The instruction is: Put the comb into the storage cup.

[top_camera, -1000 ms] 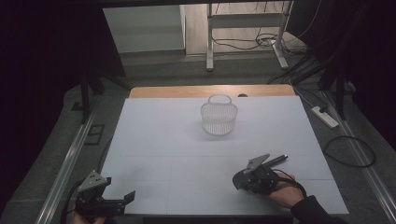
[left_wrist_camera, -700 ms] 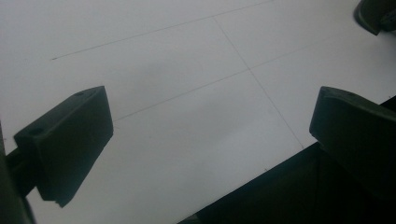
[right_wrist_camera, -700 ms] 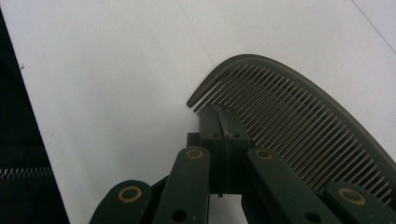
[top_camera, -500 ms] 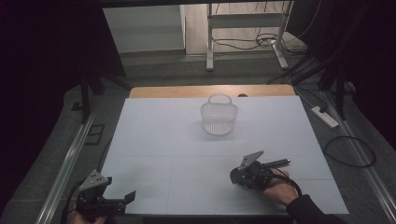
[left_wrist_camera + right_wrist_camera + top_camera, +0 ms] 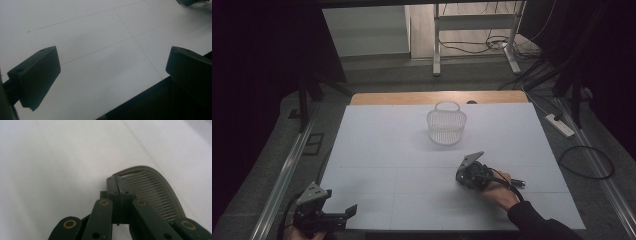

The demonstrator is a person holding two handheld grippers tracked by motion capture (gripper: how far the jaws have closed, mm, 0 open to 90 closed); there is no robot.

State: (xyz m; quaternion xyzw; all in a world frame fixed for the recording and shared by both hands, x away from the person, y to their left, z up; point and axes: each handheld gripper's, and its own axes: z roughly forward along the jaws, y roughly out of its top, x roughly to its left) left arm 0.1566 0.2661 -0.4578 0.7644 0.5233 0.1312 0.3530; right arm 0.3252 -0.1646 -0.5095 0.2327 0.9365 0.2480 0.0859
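Right gripper jaws together, clamped on comb, near right of table. Left gripper jaws apart, near-left corner. Basket far centre.

Left gripper low, jaws wide apart; right gripper jaws pressed together.

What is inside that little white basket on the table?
The basket looks empty: through its open top and mesh wall nothing shows inside. Its floor is too small and dim to be certain. The comb lies by the right gripper, well outside it.
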